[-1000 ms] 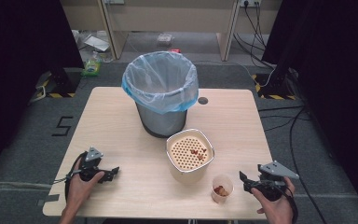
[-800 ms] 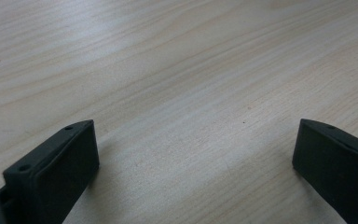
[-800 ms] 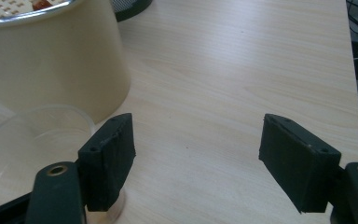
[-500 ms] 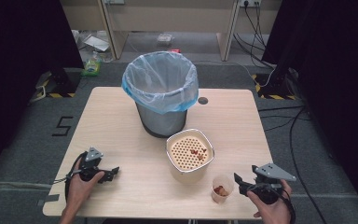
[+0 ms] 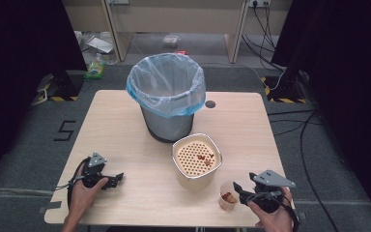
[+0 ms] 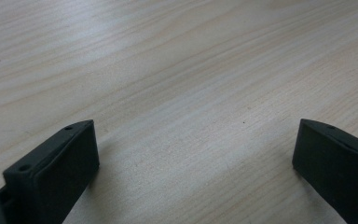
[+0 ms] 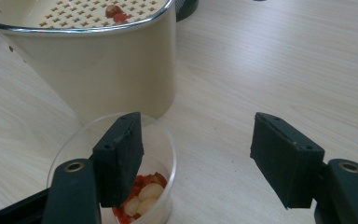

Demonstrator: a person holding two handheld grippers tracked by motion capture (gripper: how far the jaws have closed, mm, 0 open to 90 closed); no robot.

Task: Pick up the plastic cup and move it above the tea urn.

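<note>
Looking along our right gripper [image 7: 196, 154], jaws spread wide and empty, we find the small clear cup [image 7: 156, 154] of food scraps off-centre behind the left jaw, just beside the cream strainer pot [image 7: 102, 70]. We judge this hand far nearer; our left gripper [image 5: 107, 178] rests well apart, likewise spread

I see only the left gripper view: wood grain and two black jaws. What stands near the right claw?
Observer: A small clear cup with red and pale bits; the open right claw has one jaw over its mouth.
Operator: Anything behind the cup?
Observer: A cream container with a perforated insert, a few bits on it.
Operator: And further back?
Observer: A grey bin lined with a blue bag.
</note>
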